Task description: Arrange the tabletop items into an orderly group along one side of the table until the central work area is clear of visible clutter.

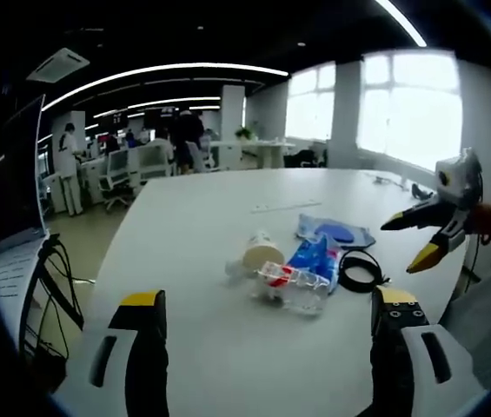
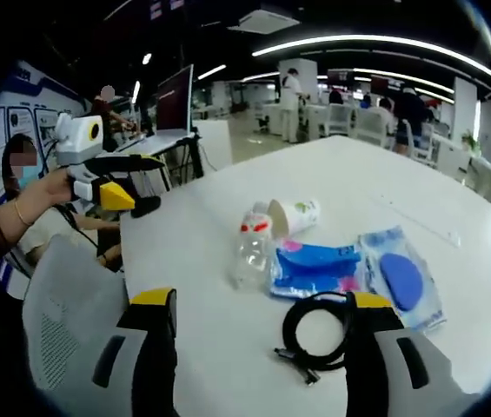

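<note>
A small pile sits on the white table [image 1: 193,217]: a paper cup [image 1: 258,254] on its side, a clear plastic bottle [image 1: 295,288] lying flat, a blue packet [image 1: 316,255], a clear bag with a blue round item [image 1: 336,233] and a black cable coil [image 1: 360,271]. My left gripper [image 1: 269,297] is open and empty, short of the bottle. The right gripper [image 1: 399,248] hovers open beside the coil. In the right gripper view, my right gripper [image 2: 262,301] is open above the cable coil [image 2: 319,334], near the bottle [image 2: 252,243], cup [image 2: 295,215], packet [image 2: 315,265] and bag [image 2: 401,278]. The left gripper [image 2: 145,181] is open at the left.
A grey mesh chair [image 2: 71,313] stands at the table's near edge beside a seated person [image 2: 19,208]. A thin clear strip [image 1: 284,207] lies farther across the table. A dark screen [image 1: 15,174] and cables stand at the left. Desks and people fill the office behind.
</note>
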Tool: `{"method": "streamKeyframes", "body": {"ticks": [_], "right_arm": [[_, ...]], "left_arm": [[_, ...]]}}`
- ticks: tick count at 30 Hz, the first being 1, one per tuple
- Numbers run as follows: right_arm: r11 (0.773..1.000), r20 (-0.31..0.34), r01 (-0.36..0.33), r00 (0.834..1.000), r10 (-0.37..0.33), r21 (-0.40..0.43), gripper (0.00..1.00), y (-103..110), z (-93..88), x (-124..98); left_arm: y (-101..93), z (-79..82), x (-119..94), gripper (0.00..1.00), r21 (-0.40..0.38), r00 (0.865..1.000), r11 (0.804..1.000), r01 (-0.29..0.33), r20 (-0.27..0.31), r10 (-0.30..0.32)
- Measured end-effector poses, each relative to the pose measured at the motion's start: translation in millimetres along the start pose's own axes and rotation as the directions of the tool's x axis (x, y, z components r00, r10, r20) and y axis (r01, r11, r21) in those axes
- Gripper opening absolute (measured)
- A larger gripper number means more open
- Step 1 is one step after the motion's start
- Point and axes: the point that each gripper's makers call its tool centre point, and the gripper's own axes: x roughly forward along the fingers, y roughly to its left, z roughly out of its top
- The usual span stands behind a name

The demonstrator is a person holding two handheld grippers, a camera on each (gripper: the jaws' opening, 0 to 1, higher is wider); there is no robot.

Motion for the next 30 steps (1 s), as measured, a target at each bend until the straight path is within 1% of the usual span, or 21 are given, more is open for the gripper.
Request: {"method": "streamKeyframes", "body": {"ticks": [5,11,18,21,23,26,30], "right_arm": [[0.999,-0.006,-0.033,0.999,0.033,0.001,0.75,2,3.5,16],[0.998,-0.017,-0.051,0.999,0.05,-0.031,0.74,3,6.1,32],[0.996,-0.009,-0.094,0.996,0.094,-0.006,0.72,2,9.9,46],[0.995,-0.002,-0.1,0.995,0.1,-0.002,0.71,2,13.1,52],[0.995,0.001,-0.099,0.995,0.099,-0.019,0.71,2,14.7,56],[0.994,-0.015,-0.109,0.994,0.109,-0.017,0.71,3,13.5,63],[0.993,-0.027,-0.115,0.993,0.114,-0.039,0.69,6,14.6,73]], "left_arm": [[0.8,-3.1,6,0.97,0.001,1.0,1.0,0.012,-0.007,-0.012],[0.2,-7.2,14,0.97,0.011,1.0,1.0,0.019,-0.018,-0.019],[-2.3,-13.2,23,0.96,-0.005,0.999,0.999,0.031,-0.023,-0.032],[-3.3,-13.7,27,0.96,-0.003,0.999,0.999,0.037,-0.024,-0.037],[-2.7,-12.8,29,0.96,-0.008,0.999,0.999,0.041,-0.016,-0.042],[-1.3,-14.2,33,0.95,-0.007,0.999,0.999,0.046,-0.025,-0.046],[1.0,-13.1,36,0.95,-0.004,0.999,0.999,0.05,-0.02,-0.05]]}}
